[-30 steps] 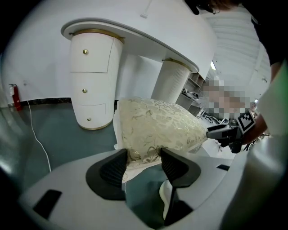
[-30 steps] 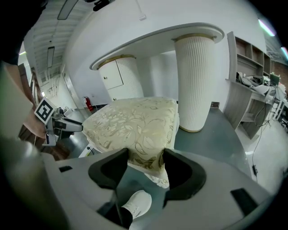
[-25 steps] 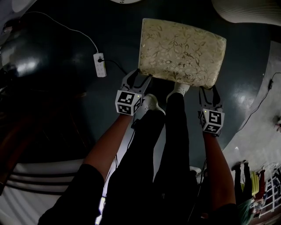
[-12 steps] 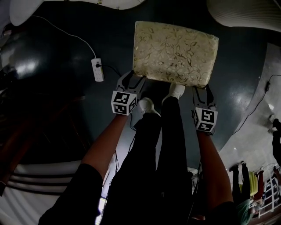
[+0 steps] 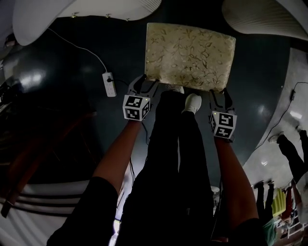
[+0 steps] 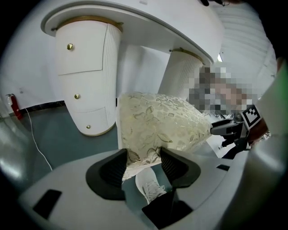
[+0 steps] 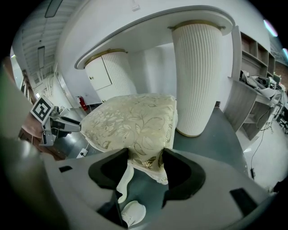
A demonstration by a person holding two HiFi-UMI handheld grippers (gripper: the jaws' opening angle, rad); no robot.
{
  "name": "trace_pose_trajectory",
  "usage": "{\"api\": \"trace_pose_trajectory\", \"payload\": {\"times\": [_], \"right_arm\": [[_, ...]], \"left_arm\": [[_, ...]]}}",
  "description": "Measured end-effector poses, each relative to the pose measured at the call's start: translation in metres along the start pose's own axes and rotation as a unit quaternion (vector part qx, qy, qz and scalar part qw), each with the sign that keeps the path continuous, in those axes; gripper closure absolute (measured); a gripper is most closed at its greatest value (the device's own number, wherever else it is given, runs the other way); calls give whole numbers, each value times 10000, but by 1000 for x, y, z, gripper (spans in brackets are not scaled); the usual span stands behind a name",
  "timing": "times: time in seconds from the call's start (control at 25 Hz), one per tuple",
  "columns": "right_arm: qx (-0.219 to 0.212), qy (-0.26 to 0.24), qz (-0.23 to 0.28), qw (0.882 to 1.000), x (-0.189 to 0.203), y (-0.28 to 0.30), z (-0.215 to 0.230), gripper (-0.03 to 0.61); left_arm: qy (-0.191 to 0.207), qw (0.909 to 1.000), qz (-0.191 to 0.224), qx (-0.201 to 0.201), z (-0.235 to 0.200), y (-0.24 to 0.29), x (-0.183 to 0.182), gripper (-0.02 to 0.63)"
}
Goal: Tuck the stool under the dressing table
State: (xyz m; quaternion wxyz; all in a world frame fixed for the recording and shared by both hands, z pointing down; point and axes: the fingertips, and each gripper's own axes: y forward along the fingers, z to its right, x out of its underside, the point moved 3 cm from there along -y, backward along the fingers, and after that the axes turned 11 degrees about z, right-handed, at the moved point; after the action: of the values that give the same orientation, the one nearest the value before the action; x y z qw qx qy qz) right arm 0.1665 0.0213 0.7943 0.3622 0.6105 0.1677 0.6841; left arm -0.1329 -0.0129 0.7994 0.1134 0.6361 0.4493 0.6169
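Observation:
The stool (image 5: 190, 56) has a cream cushion with a gold leaf pattern and stands on the dark floor just before the white dressing table (image 5: 86, 12). My left gripper (image 5: 144, 87) is shut on the cushion's near left corner. My right gripper (image 5: 219, 98) is shut on its near right corner. In the left gripper view the cushion corner (image 6: 153, 123) is pinched in the gripper (image 6: 143, 158), with the table's drawer pedestal (image 6: 85, 81) behind. In the right gripper view the stool (image 7: 135, 119) is clamped by the gripper (image 7: 145, 164), beside the ribbed pedestal (image 7: 195, 76).
A white power strip (image 5: 110, 84) with its cable lies on the floor left of the stool. The person's legs and white shoe (image 5: 192, 102) stand directly behind the stool. A second ribbed white piece (image 5: 260, 17) sits at the upper right. Dark furniture fills the left.
The stool has slid forward toward the dressing table, both grippers still clamped on it. More of the white tabletop has come into view, and the person has stepped forward.

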Motion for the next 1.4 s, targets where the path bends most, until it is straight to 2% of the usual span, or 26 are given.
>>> {"api": "trace_pose_trajectory", "payload": {"times": [0.12, 0.24, 0.28, 0.36, 0.44, 0.48, 0.56, 0.72, 1.2, 1.4], "right_arm": [[-80, -85, 226, 9997, 18, -4, -2, 330], [-19, -241, 1100, 9936, 14, 33, 6, 331], [36, -219, 1257, 9918, 12, 40, 6, 330], [136, -66, 948, 9954, 17, 18, 2, 331], [128, -49, 411, 9991, 15, -11, 1, 331], [90, -108, 267, 9995, 9, -17, 2, 331], [36, -259, 217, 9994, 1, -17, 2, 331], [135, -320, 347, 9988, -8, -6, 2, 331], [242, -106, 710, 9971, -4, -4, 0, 331], [340, -218, 885, 9953, 0, 0, 0, 331]], "left_arm": [[124, 9990, 415, -72, 3, -5, 16, 373], [488, 9928, 1073, -230, -16, 22, 3, 373], [557, 9919, 1113, -242, -21, 27, -2, 373], [401, 9964, 730, -140, -9, 15, 4, 373], [11, 9995, 316, -71, 10, -4, 14, 373], [-147, 9996, 243, -74, 14, -8, 16, 374], [-309, 9991, 277, -85, 16, -12, 19, 373], [-375, 9981, 478, -100, 10, -8, 16, 373], [-287, 9957, 861, -189, 1, 0, 8, 373], [-220, 9946, 1009, -30, 0, 3, 11, 373]]}}
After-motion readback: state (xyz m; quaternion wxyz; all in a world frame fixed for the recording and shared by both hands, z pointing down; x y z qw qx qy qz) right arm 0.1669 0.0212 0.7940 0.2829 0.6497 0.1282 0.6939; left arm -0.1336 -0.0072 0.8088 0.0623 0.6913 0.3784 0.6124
